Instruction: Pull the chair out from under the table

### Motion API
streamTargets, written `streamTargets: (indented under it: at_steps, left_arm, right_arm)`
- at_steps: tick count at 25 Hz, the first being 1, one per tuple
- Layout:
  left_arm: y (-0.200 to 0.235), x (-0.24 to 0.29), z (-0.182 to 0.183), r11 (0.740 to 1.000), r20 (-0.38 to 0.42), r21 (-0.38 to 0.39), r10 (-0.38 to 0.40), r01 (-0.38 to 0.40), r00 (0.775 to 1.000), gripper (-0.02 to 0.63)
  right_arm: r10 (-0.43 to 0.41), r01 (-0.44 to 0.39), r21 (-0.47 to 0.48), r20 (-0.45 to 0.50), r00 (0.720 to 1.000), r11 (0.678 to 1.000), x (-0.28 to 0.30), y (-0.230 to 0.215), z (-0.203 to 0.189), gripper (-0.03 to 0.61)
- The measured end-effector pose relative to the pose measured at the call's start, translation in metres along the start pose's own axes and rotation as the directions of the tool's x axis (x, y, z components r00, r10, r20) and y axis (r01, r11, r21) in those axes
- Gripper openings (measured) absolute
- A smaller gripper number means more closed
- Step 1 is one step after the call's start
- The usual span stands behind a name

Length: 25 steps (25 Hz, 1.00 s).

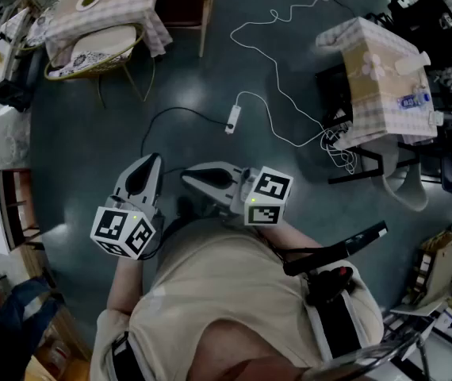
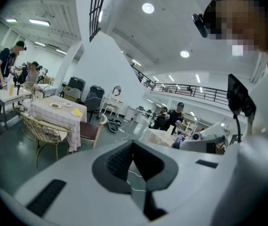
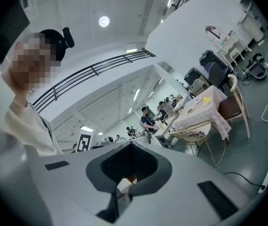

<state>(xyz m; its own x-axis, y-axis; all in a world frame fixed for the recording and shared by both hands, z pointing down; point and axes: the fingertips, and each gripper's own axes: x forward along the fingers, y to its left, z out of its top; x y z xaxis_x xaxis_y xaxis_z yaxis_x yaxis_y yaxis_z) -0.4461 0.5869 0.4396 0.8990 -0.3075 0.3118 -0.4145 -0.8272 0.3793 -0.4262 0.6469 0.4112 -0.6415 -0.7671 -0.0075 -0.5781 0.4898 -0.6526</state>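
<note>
A table with a checked cloth (image 1: 111, 13) stands at the far upper left of the head view. A gold wire chair (image 1: 91, 50) is tucked against its near side and a wooden chair with a dark red seat (image 1: 188, 5) stands at its right. Both grippers are held close to the person's body, well away from the chairs. My left gripper (image 1: 143, 171) is shut with nothing in it, and so is my right gripper (image 1: 193, 178). The left gripper view has the gripper (image 2: 133, 144) facing the wire chair (image 2: 42, 131) and table (image 2: 59, 111). Beyond the right gripper (image 3: 131, 144), its own view shows the wire chair (image 3: 193, 135) and table (image 3: 202, 108).
A white power strip (image 1: 232, 119) and its looping cable (image 1: 277, 109) lie on the dark floor between me and the table. A second cloth-covered table (image 1: 377, 74) stands at the right, shelves (image 1: 0, 205) at the left. Several people stand in the background.
</note>
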Motion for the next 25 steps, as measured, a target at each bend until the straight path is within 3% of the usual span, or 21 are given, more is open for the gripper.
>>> streamTargets:
  at_steps: [6,12,18,25]
  left_arm:
    - [-0.016,0.044,-0.017,0.998,-0.022,-0.041,0.041,-0.042,0.999,0.008]
    - [-0.022,0.062,-0.017,0.999,-0.034,-0.022,0.046,-0.046,0.998,0.008]
    - [-0.037,0.101,-0.022,0.999,-0.074,-0.007,0.031,-0.032,0.997,0.008]
    - [-0.041,0.124,0.006,0.996,-0.064,0.035,0.080,-0.077,0.995,0.008]
  right_arm:
    - [0.082,-0.080,0.033,-0.049,0.995,0.996,-0.022,-0.026,0.009,0.006]
    - [0.121,-0.120,0.048,-0.026,0.992,0.992,-0.032,-0.031,0.019,0.006]
    - [0.087,-0.090,0.071,0.043,0.995,0.993,-0.065,-0.054,0.034,0.007]
    - [0.118,-0.121,0.067,0.054,0.992,0.990,-0.072,-0.069,0.063,0.007]
